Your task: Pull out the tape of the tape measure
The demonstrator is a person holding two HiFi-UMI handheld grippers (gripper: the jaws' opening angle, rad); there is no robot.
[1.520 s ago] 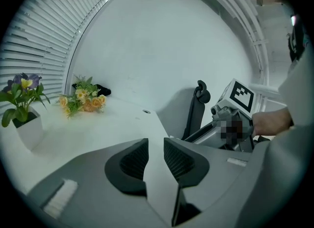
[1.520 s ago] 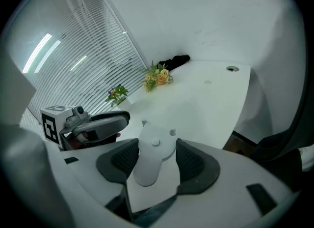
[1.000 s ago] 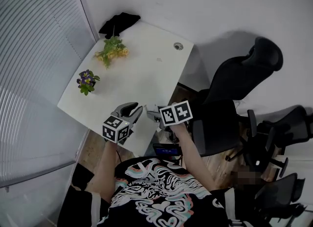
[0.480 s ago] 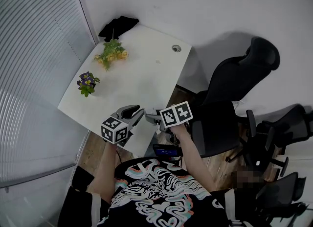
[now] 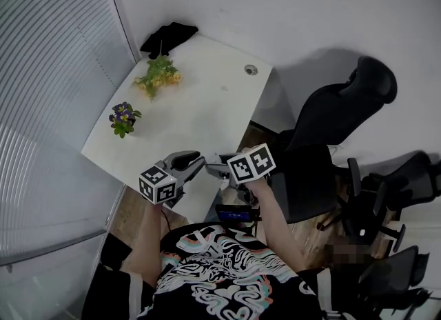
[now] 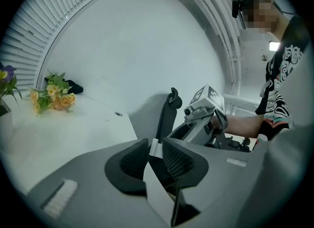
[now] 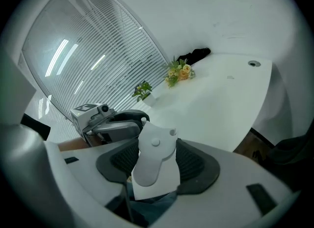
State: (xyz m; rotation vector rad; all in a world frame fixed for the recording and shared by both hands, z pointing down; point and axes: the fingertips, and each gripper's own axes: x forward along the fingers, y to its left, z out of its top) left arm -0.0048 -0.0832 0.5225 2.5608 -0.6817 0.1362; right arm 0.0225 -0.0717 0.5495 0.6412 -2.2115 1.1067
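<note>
A white tape measure (image 7: 154, 158) sits upright between the pads of my right gripper (image 7: 155, 146), which is shut on its case. In the head view both grippers hover over the near edge of the white table (image 5: 200, 105), tip to tip: the left gripper (image 5: 199, 162) points right and the right gripper (image 5: 213, 168) points left. In the left gripper view, a small white tab with a strip of tape (image 6: 154, 149) lies between the jaws of the left gripper (image 6: 156, 148). Those jaws are closing on it and the pads touch it on both sides.
On the table's far left stand a yellow bouquet (image 5: 158, 74) and a small purple potted flower (image 5: 122, 115); a black cloth (image 5: 169, 34) lies at the far corner, and a cable hole (image 5: 251, 70) is further right. Black office chairs (image 5: 337, 112) stand to the right.
The left gripper has turned slightly, its jaw tips now closer to the right gripper's tips. Both marker cubes have shifted a little toward me.
</note>
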